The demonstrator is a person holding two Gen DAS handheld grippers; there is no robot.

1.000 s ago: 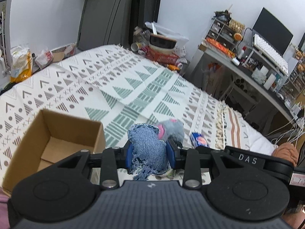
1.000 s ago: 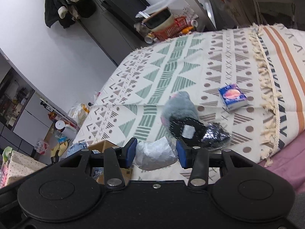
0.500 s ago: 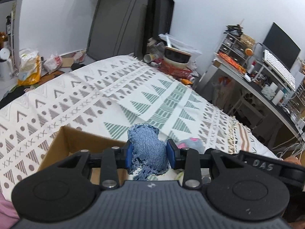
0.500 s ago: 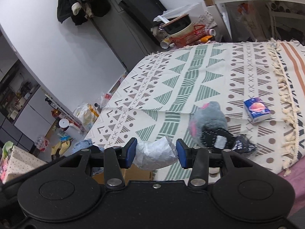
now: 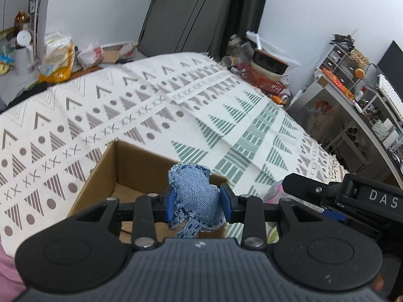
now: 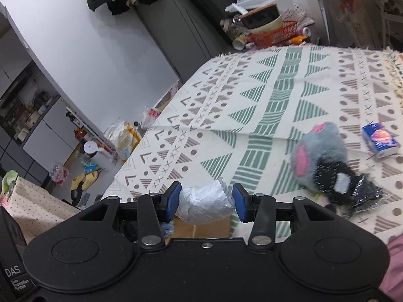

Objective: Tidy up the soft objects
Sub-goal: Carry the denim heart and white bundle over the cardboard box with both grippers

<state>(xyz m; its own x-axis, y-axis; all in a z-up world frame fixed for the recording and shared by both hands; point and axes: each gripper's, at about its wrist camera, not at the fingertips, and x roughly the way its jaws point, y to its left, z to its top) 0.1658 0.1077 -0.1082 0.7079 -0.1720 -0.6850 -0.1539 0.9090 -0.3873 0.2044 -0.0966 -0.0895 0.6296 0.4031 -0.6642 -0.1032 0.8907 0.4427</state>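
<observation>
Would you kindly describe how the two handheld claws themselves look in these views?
Both are alike. The left claw and the right claw each have two blue pads on black linkage bars with silver pivot screws, above a black body with two round discs and a ribbed middle. White "DAS" lettering marks the casing. No sleeves or cables show clearly.

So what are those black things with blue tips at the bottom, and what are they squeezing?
Each is a grabbing tool a person holds, one per hand, with a camera looking out along its two fingers. One picture is from the left tool, which pinches a denim pouch above an open cardboard box. The other is from the right tool, which holds a crumpled white bundle. On the patterned bedspread lie a grey plush toy, a dark sparkly item and a small blue packet.
</observation>
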